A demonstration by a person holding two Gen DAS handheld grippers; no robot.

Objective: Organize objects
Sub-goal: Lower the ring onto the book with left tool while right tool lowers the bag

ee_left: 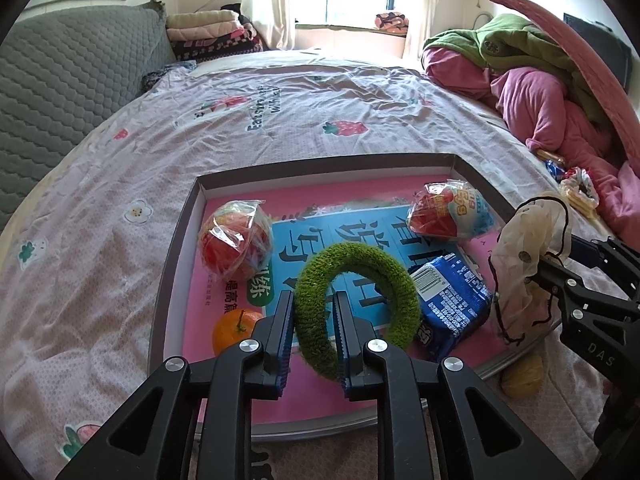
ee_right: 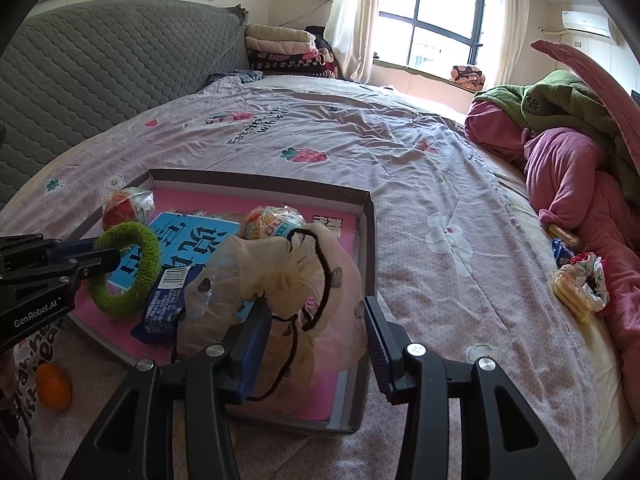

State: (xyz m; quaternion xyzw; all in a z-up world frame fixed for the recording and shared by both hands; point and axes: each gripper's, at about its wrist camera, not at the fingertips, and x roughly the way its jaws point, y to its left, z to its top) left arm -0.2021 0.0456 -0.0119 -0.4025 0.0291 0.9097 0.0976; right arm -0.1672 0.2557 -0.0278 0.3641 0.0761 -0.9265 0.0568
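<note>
Shallow cardboard tray (ee_left: 182,240) with dark upright walls and a glossy pink-and-blue printed floor, lying on a wrinkled pink bedsheet (ee_left: 100,240) with strawberry and flower motifs.

Contents, left to right in the left wrist view: a round red toy sealed in crinkled clear plastic (ee_left: 234,240); a fuzzy green ring (ee_left: 360,304), standing tilted; a glossy blue snack packet (ee_left: 452,300) bearing a barcode; a second plastic-wrapped egg-shaped toy (ee_left: 450,212) at the far right corner.

The left gripper (ee_left: 314,336) pinches the near arc of the ring, ribbed blue pads on either side of the pile, jaws almost together.

The right gripper (ee_right: 316,340) stands partly open; a translucent cream gauze hair accessory with a thin black band (ee_right: 280,280) drapes between its jaws and against the left finger (ee_right: 250,344), the right finger clear of it.

A smooth orange (ee_right: 54,386) lies on the sheet outside the tray's near wall.

Far right: a heap of pink and green fleece bedding (ee_right: 560,160), cut off by the lens edge. Small wrapped items (ee_right: 576,280) beside it are too small to identify.
</note>
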